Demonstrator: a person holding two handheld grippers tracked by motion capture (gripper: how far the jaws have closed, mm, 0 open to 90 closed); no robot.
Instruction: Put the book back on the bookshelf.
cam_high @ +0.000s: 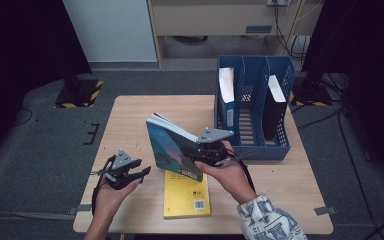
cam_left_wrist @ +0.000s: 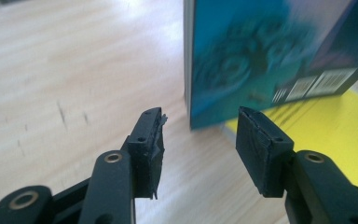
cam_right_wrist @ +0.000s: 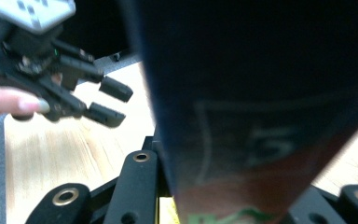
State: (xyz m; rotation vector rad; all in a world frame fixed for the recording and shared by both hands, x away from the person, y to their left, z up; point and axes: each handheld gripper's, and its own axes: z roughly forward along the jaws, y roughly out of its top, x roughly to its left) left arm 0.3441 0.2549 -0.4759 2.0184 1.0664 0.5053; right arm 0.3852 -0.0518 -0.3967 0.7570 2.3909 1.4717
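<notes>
My right tongs clamping blue book, holding it upright on bench over yellow book. My left tongs gaping, gripping nothing, hovering just beside blue book.

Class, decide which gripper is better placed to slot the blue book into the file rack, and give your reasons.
The right gripper. It is shut on the blue book, holding it upright beside the file rack. The left gripper is open with nothing between its fingers, on the far side of the book from the rack.

A teal-covered book stands upright on the table; its lower edge rests on a yellow book.
</notes>
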